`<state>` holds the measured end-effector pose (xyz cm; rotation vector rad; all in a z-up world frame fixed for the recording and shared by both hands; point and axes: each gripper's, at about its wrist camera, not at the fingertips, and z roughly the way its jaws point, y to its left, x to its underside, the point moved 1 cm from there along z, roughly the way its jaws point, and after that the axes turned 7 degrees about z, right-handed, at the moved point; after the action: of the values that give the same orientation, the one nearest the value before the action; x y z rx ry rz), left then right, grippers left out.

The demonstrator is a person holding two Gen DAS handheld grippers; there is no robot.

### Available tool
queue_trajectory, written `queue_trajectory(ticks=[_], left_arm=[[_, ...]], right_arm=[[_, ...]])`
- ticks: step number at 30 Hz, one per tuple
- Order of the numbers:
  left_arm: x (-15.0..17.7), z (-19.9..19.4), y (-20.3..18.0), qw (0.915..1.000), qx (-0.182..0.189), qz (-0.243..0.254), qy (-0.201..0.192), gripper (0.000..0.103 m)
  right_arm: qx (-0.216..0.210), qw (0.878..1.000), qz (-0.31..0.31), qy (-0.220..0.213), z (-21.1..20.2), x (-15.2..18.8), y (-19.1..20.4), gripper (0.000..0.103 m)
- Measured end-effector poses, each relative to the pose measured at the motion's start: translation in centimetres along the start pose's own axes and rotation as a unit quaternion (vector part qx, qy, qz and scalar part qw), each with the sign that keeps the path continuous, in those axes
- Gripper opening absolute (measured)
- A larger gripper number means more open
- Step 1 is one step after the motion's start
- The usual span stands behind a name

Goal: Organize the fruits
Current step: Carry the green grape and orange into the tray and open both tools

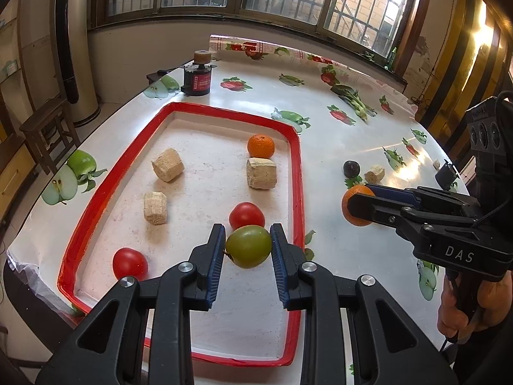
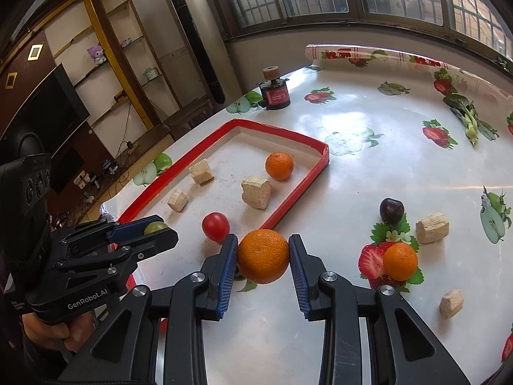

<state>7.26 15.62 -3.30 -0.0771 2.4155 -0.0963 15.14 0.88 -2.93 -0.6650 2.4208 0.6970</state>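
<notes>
My left gripper (image 1: 248, 247) is shut on a green fruit (image 1: 248, 246), held above the near part of the red-rimmed tray (image 1: 296, 147). In the tray lie two red tomatoes (image 1: 247, 215) (image 1: 130, 263) and an orange (image 1: 261, 146). My right gripper (image 2: 263, 256) is shut on an orange (image 2: 263, 256), lifted over the table just right of the tray (image 2: 323, 157). On the tablecloth to the right rest another orange (image 2: 400, 261) and a dark plum (image 2: 391, 210). The right gripper (image 1: 360, 205) shows at the right of the left wrist view, the left gripper (image 2: 157, 227) at the left of the right wrist view.
Three pale wooden blocks (image 1: 167, 169) (image 1: 261, 173) (image 1: 155, 208) lie in the tray, and more blocks (image 2: 431, 227) (image 2: 451, 303) on the table. A black and red cylinder device (image 1: 197, 78) stands at the far edge. A person's hand (image 1: 461, 308) grips each handle.
</notes>
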Motion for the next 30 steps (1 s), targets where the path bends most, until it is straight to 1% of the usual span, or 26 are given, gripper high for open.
queue_trajectory(ticks=[14,18,25,30], left_arm=[[0.7,-1.2,3.4,0.9993,-0.01,-0.034,-0.009,0.026],[1.7,-1.5,4.4,0.9988,-0.007,-0.048,-0.005,0.026],[3.3,-1.2,6.7,0.9976,-0.028,-0.062,0.014,0.026],[3.9,-0.5,7.4,0.997,-0.028,-0.069,0.024,0.026]], right_arm=[[-0.015,0.999,-0.031,0.016,1.3,0.5,3.4,0.033],[-0.018,0.999,-0.041,0.023,2.1,0.5,4.4,0.033],[-0.03,0.996,-0.068,0.045,3.6,1.2,6.3,0.033],[-0.033,0.993,-0.088,0.066,5.3,2.1,7.7,0.033]])
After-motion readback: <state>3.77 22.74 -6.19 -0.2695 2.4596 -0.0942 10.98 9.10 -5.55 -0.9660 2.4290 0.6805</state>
